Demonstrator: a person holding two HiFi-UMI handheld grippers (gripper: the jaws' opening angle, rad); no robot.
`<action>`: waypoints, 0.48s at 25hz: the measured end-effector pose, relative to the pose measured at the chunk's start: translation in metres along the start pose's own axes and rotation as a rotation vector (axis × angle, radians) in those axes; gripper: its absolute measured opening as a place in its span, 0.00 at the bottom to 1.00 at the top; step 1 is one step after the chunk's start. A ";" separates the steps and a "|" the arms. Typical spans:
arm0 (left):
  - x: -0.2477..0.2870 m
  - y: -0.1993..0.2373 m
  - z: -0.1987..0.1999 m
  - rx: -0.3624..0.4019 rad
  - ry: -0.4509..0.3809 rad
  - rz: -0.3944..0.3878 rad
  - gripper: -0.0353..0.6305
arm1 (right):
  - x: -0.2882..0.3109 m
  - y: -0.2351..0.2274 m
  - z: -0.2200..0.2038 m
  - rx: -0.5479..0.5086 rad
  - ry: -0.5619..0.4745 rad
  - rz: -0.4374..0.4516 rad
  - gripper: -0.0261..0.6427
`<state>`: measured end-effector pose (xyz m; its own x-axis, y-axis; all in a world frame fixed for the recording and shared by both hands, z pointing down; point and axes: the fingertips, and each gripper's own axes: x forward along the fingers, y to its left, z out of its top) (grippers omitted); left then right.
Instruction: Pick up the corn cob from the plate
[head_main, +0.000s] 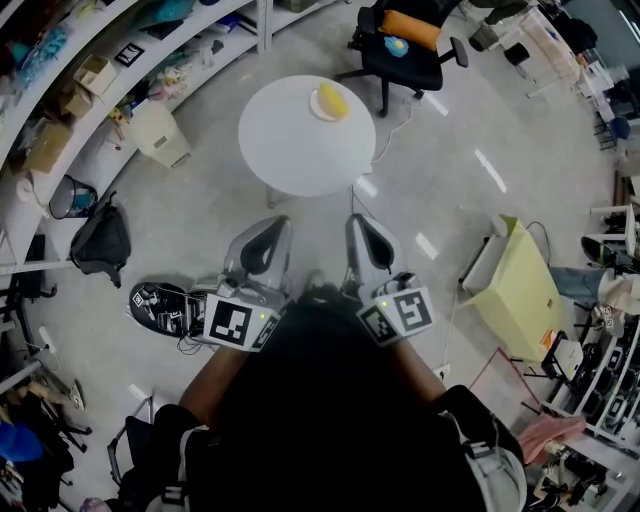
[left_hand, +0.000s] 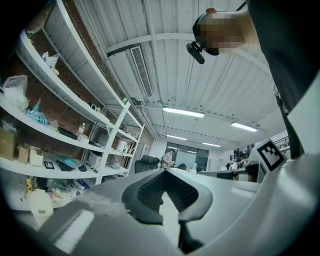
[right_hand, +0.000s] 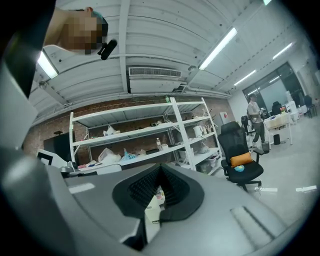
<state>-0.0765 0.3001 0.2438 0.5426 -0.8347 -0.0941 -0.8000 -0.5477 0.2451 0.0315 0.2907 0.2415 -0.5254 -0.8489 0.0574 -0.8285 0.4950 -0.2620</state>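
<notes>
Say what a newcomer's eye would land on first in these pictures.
The round white table stands alone on the open floor, with the yellow corn cob on a plate near its far edge. Closer in, the left gripper and right gripper point side by side toward the table, both shut and empty. Beyond the table sits a black office chair with an orange cushion.

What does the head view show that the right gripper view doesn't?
Head view only: the round white table and the plate on it, holding the corn cob.

Right gripper view only: the ceiling air unit, strip lights, and a person standing far off.

Both: the right tool, shut with nothing in it; the black chair with orange cushion; the white shelving.
</notes>
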 end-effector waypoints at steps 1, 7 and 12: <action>-0.002 0.002 0.000 -0.002 -0.002 -0.006 0.06 | 0.000 0.002 -0.001 -0.002 0.001 -0.008 0.05; -0.012 0.012 -0.001 -0.019 -0.005 -0.022 0.06 | -0.004 0.010 -0.008 -0.013 0.000 -0.056 0.05; -0.017 0.018 -0.001 -0.033 -0.005 -0.016 0.06 | -0.003 0.012 -0.010 -0.017 -0.006 -0.073 0.05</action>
<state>-0.1004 0.3045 0.2506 0.5541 -0.8260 -0.1036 -0.7820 -0.5591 0.2755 0.0210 0.3017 0.2480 -0.4627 -0.8838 0.0695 -0.8675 0.4351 -0.2412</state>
